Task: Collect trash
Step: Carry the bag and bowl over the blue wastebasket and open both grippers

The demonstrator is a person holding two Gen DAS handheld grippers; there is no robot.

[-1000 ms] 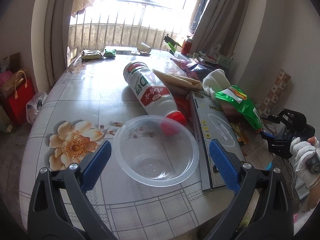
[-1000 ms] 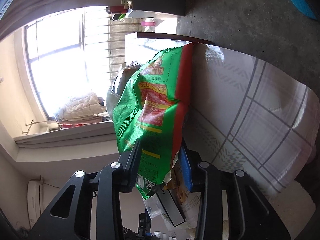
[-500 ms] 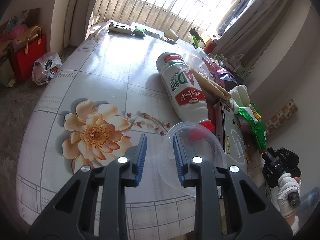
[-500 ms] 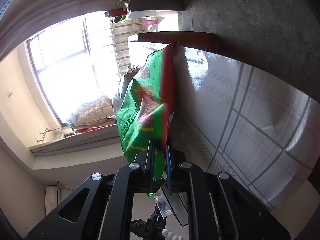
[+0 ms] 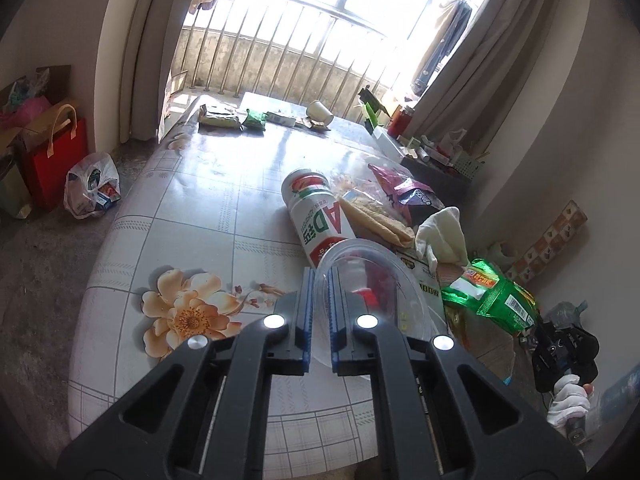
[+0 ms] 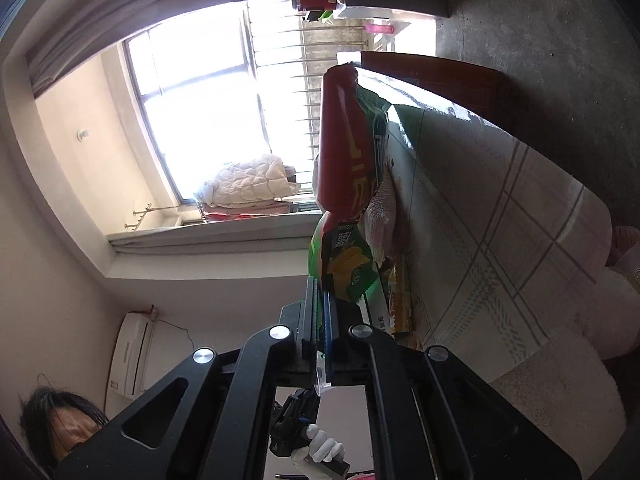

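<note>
1. Since the earlier frames: both jaws have just been closing. The clear round plastic bowl, flat on the floral-print table before, is now tilted up.
2. Left gripper: clenched on the bowl's rim, likely for lifting clear; bowl looks empty.
3. Red-capped white drink bottle: lying behind the bowl, uncollected.
4. Right gripper: clamped on the green crinkly snack bag at the table's edge; contents unseen.

Open tabletop: left half of the table, bare around the flower print.
Obstruction, right side: lying bottle, wrappers, white cloth, flat box.
Far edge: packets, paper cup.
</note>
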